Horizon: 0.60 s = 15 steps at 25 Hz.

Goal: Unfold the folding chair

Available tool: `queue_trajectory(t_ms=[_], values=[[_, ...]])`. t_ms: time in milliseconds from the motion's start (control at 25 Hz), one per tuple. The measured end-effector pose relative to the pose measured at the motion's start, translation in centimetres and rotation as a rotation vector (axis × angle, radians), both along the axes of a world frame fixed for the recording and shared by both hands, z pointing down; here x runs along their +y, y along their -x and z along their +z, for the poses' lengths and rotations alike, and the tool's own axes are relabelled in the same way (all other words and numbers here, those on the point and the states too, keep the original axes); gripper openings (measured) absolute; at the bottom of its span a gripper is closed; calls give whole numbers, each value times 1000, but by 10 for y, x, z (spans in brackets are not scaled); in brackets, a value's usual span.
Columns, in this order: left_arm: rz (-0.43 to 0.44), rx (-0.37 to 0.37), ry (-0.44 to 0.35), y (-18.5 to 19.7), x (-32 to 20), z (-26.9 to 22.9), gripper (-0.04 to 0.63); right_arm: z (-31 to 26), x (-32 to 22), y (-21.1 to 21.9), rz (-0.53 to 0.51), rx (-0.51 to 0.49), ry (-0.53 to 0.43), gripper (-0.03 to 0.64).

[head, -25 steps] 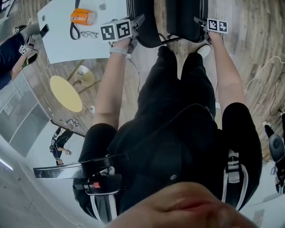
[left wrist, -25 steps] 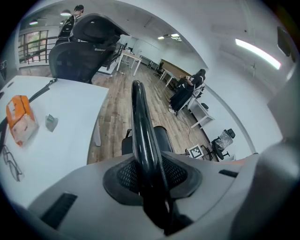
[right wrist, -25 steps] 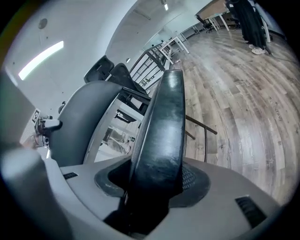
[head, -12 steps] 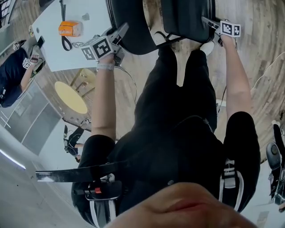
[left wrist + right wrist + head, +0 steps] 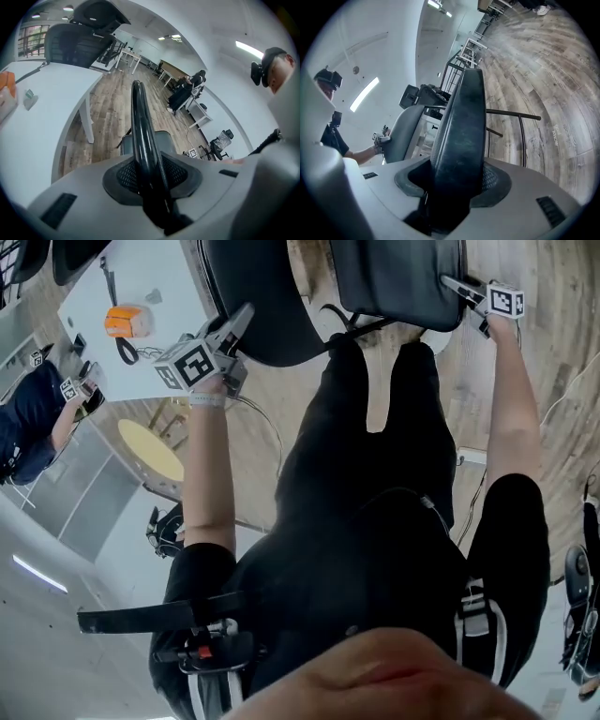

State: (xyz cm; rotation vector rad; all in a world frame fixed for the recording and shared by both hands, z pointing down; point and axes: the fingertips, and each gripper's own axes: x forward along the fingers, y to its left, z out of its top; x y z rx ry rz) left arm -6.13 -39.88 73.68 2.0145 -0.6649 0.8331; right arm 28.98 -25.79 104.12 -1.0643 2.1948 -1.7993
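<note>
Black folding chair [image 5: 394, 282], padded panels splayed apart

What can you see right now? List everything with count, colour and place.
folding chair: one, black, in front of the person
table: one, white, upper left
orange object: one, on the white table
round table: one, yellow, left, nearer than the white table
office chair: at least one, black mesh, behind the white table
floor: wood planks
other person: one, dark top, far left
left gripper: grey, shut on the chair's frame tube
right gripper: grey, shut on a chair pad's edge
</note>
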Motion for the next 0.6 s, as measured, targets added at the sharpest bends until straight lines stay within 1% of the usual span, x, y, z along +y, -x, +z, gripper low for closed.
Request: queue_trajectory(t_ms=[120, 280, 440, 520, 600], values=[[5, -5, 13, -5, 3, 8, 95, 11, 5, -14, 4, -23, -23, 222], [1, -22, 21, -11, 6, 14, 95, 23, 12, -23, 14, -119, -19, 222], [16, -35, 25, -21, 9, 19, 97, 41, 18, -35, 7, -150, -10, 222], [16, -45, 29, -24, 10, 25, 97, 51, 22, -43, 5, -148, 5, 222], [12, -46, 35, -26, 12, 31, 97, 60, 24, -49, 3, -169, 11, 222]])
